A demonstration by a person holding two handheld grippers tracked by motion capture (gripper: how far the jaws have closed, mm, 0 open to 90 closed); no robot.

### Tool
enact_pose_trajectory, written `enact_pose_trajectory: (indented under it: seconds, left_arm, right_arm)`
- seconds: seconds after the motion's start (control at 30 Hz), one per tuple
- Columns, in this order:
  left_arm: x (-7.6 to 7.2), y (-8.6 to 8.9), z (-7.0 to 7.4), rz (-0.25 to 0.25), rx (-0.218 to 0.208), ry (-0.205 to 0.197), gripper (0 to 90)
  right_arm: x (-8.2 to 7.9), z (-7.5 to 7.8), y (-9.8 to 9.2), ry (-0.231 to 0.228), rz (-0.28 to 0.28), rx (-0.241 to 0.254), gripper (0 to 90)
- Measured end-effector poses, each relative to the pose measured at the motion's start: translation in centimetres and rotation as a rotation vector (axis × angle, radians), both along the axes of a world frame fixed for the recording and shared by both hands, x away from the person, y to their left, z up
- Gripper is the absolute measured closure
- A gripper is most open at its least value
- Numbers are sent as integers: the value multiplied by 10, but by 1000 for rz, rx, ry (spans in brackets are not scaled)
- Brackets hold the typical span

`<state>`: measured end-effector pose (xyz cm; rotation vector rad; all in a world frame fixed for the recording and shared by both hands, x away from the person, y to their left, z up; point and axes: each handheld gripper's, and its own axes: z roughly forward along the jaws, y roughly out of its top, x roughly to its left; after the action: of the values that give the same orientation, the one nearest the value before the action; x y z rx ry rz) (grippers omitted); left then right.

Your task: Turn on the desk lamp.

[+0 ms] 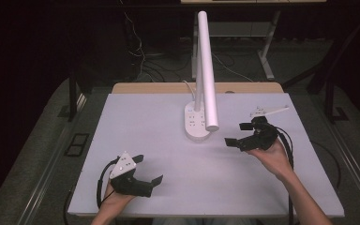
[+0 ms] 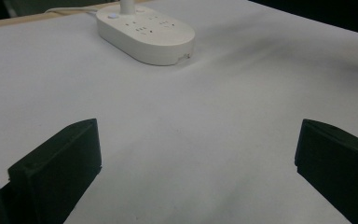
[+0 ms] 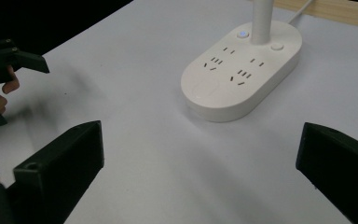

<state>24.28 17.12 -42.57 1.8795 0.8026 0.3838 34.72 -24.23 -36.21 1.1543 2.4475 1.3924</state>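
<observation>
I take the lamp base point(image 1: 197, 123) as my landmark. It is a white oval block with plug holes on top, and it sits near the far middle of the white table point(image 1: 168, 154). A tall white lamp arm point(image 1: 205, 65) stands up from the base and leans out over it. A white cord point(image 1: 189, 88) runs off behind the base, likely to reach power at the back.

My left gripper point(image 1: 138, 173) is well in front of the base and off to its left, low by the table edge. Its jaws are spread wide with nothing between them. My right gripper point(image 1: 240, 135) is just to the right of the base. Its jaws are spread wide too, and empty.

Both claws point toward the base. I think they are held that way so they are ready to reach it.

A small blue light point(image 3: 243, 33) glows on a round button by the pole. I can read no words or brand name.
</observation>
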Motion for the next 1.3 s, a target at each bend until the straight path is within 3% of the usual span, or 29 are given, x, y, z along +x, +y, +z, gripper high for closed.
enact_pose_trajectory:
  seconds: [0.7, 1.03, 1.3]
  left_arm:
    - [0, 0, 0, -2, -1, 0, 0]
    - [0, 0, 0, -3, -6, -1, 0]
    - [0, 1, 1, -5, -7, -3, 0]
  right_arm:
    - [40, -2, 29, 29, -18, -4, 2]
    - [60, -1, 47, 30, -31, -34, 2]
    - [81, -11, 50, 61, -75, -39, 2]
